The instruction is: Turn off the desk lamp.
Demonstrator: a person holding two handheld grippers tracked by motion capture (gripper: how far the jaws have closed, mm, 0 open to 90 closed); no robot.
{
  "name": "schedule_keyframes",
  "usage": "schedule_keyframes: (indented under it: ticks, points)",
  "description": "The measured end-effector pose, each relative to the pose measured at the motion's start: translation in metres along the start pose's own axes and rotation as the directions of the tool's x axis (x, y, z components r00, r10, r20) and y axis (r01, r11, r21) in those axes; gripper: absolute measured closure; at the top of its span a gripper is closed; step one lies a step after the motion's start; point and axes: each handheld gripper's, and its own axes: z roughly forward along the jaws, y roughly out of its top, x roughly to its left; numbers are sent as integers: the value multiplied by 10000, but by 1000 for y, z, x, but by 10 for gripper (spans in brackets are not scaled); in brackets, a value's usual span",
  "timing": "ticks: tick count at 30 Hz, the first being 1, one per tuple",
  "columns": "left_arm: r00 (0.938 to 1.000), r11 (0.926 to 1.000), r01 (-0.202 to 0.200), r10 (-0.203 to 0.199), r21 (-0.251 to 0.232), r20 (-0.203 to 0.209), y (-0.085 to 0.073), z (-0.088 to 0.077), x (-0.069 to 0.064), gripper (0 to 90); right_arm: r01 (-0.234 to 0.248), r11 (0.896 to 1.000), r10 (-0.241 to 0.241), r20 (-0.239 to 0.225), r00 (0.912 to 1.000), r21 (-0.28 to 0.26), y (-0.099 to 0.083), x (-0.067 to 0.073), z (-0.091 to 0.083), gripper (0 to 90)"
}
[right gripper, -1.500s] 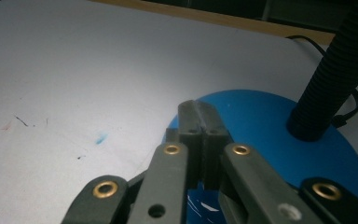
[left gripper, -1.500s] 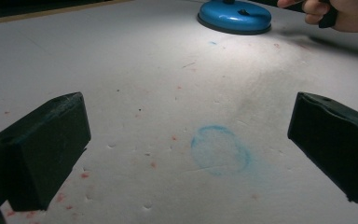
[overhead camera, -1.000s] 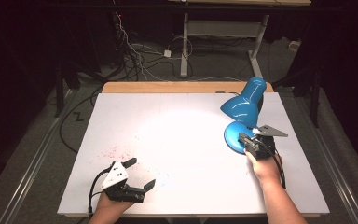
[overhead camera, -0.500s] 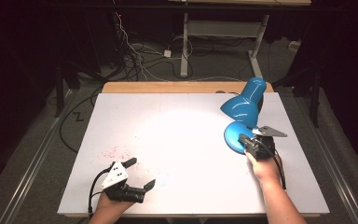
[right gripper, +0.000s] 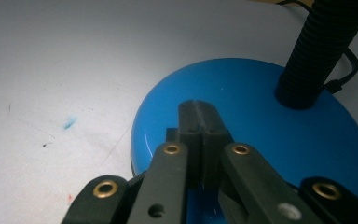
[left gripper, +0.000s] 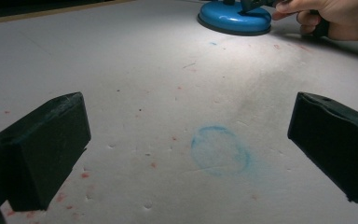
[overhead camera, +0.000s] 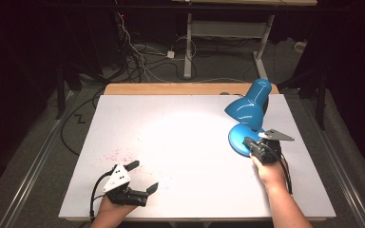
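A blue desk lamp (overhead camera: 247, 110) stands lit at the right of the white table (overhead camera: 180, 123), its shade tipped toward the middle. Its round blue base (overhead camera: 238, 137) also lies far off in the left gripper view (left gripper: 233, 19). My right gripper (overhead camera: 248, 142) is shut, its tips resting over the near edge of the base (right gripper: 261, 116) with nothing between them (right gripper: 198, 119). A black ribbed neck (right gripper: 321, 51) rises from the base. My left gripper (overhead camera: 142, 176) stands wide open low over the near left of the table, holding nothing (left gripper: 186, 149).
A faint blue ring stain (left gripper: 220, 150) and red specks (overhead camera: 116, 154) mark the tabletop. A wooden strip (overhead camera: 171, 89) edges the far side. Cables (overhead camera: 138, 57) and a desk frame (overhead camera: 228, 33) stand on the floor beyond.
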Motion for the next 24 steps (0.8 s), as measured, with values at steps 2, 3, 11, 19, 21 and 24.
schedule_keyframes:
  ticks: [2, 3, 11, 19, 21, 24]
  points:
    - [10000, 10000, -4, 4, 1, -6, 0, 0, 0, 0, 7, 10000, -7, -30, 10000, -23, 0, 0, 0, 900]
    - [10000, 10000, -2, 2, 3, -5, 0, 0, 0, 0, 0, 10000, 0, -59, 10000, -27, 0, -1, 1, 900]
    - [10000, 10000, 8, -8, -39, 1, 0, 0, 0, 0, 83, 10000, -83, -142, 9999, -33, 0, -1, 2, 900]
    - [10000, 10000, -10, 10, -44, -4, 0, 0, 0, 0, 37, 10000, -37, -14, 10000, 9, 0, -1, 1, 900]
    - [10000, 10000, -7, 7, -31, -2, 0, 0, 0, 0, 15, 10000, -15, -15, 10000, 4, 0, -1, 1, 900]
    - [10000, 10000, -10, 10, -10, -17, 0, 0, 0, 0, -2, 10000, 2, 3, 10000, 9, 0, -2, 2, 900]
